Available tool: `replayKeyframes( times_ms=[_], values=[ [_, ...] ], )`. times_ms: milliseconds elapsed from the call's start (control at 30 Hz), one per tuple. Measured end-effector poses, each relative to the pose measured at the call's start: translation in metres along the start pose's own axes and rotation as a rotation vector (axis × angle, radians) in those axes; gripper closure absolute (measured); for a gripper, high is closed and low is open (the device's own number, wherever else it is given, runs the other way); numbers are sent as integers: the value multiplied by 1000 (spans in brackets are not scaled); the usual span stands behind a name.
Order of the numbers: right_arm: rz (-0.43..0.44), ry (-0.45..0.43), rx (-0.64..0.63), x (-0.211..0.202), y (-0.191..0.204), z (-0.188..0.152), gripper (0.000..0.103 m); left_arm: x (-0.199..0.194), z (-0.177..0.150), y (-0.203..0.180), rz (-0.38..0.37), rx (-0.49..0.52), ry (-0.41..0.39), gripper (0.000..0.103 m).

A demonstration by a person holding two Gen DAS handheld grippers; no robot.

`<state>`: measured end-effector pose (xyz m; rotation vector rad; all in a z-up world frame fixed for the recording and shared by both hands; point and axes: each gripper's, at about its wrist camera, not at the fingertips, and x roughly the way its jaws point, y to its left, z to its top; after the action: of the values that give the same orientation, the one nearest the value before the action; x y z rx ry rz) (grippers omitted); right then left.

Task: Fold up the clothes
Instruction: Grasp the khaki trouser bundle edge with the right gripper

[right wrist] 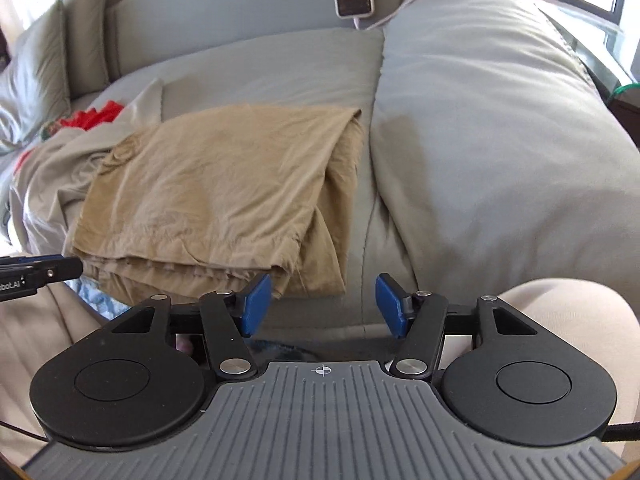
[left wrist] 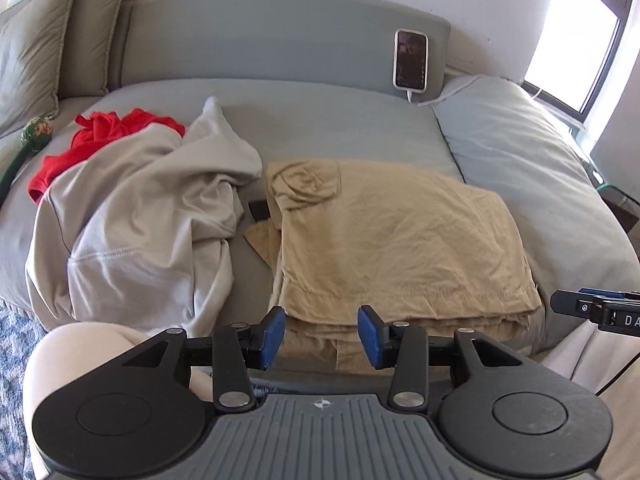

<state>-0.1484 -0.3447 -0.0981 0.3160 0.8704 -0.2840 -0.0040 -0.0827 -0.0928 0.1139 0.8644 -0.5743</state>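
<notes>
A tan garment (left wrist: 392, 240) lies folded in a rough rectangle on the grey sofa seat (left wrist: 328, 128); it also shows in the right wrist view (right wrist: 216, 196). My left gripper (left wrist: 322, 336) is open and empty, just short of the garment's near edge. My right gripper (right wrist: 323, 306) is open and empty, at the garment's near right corner. Its tip shows at the right edge of the left wrist view (left wrist: 596, 308). A crumpled light grey garment (left wrist: 152, 216) lies to the left, partly over a red garment (left wrist: 100, 136).
A phone (left wrist: 411, 60) on a white cable leans against the sofa back. A grey cushion (right wrist: 500, 128) lies to the right, beige pillows (left wrist: 36, 52) at far left. A green floral object (left wrist: 36, 132) sits by the red garment. A window (left wrist: 580, 40) is at right.
</notes>
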Motion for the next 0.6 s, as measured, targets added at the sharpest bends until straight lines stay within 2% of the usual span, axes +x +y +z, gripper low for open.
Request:
replayKeyframes(
  times_ms=[100,133,167,200,267,333,400,433,533,600],
  values=[
    [55,-81,-2,-6,14,12,43,3,6,0,5,-59,-26,62],
    [75,-100,-12,-5,20,13,53,5,7,-1,5,-74,-36,62],
    [94,-114,-31,-3,26,14,76,10,7,-4,5,-84,-51,63],
    [109,-126,-56,1,34,15,84,15,7,-6,9,-82,-66,65],
    [127,-113,-92,14,47,15,83,29,7,-12,59,-40,-93,65],
    [150,-87,-97,29,56,14,83,44,5,-15,103,-4,-80,70],
    [149,-66,-103,40,62,11,83,59,2,-13,124,7,-28,69],
    [141,-40,-101,47,61,9,83,66,1,-11,135,11,-1,65],
    [154,59,-31,57,47,-4,86,63,-2,-6,125,9,11,63],
    [182,109,29,50,36,-12,81,63,-2,-1,111,-8,16,61]
  ],
)
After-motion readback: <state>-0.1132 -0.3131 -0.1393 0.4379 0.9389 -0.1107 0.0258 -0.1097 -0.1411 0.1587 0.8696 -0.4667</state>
